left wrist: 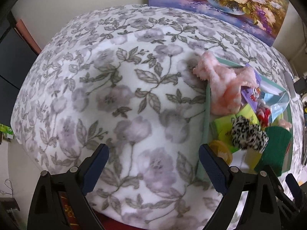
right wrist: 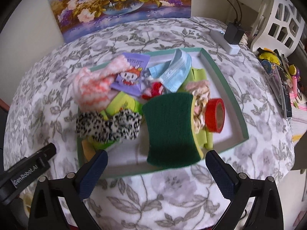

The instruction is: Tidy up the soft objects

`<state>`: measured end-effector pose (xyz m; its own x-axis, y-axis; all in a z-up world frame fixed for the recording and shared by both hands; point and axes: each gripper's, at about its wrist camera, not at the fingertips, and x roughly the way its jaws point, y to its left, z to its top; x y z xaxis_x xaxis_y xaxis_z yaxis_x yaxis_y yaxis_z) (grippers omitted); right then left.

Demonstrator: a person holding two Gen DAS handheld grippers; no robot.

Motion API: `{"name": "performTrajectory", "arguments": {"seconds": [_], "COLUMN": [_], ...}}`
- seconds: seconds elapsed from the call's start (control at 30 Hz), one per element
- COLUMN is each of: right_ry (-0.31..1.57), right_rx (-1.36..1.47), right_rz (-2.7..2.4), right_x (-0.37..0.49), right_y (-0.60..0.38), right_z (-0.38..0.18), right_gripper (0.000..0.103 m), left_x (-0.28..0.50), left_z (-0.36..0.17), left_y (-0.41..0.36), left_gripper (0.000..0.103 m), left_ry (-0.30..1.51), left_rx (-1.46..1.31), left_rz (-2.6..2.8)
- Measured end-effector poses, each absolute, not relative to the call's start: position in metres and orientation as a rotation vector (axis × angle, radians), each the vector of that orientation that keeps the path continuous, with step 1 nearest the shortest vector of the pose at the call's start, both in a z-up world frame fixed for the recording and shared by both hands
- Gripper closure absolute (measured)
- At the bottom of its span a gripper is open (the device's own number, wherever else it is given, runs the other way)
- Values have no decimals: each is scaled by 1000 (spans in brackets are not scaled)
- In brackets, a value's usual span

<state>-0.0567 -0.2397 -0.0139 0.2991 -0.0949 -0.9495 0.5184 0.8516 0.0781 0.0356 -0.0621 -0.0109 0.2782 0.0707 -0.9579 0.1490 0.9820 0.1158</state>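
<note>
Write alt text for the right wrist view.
An open right gripper hangs above a shallow green-rimmed tray heaped with soft items: a green scouring sponge, leopard-print scrunchie, pink fuzzy cloth and red tape roll, all on a floral blanket.

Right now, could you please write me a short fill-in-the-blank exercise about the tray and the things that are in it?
1. The green scouring sponge lies inside the shallow ____ with the teal rim.
2. The roll of tape beside the sponge is ____ in colour.
3. The black-and-white scrunchie has a ____ pattern.
4. The right claw holds ____ between its pads.

Missing words: tray; red; leopard-spot; nothing
</note>
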Motion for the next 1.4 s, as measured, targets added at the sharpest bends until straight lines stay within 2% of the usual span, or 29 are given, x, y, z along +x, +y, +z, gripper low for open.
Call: {"name": "performTrajectory", "arguments": {"seconds": [0.63, 1.4], "right_ry": [1228, 1212], "right_rx": [369, 351], "right_rz": [-452, -447], "right_x": [-109, -102], "right_y": [-218, -219], "right_z": [-15, -11], "right_gripper": [0, 0], "left_x": [-9, -10], "left_z": [-5, -8], "left_y": [-40, -43], "left_gripper": [8, 8], "left_ry": [1278, 1285], "left_rx": [343, 387], "left_rz": [-121, -170]}}
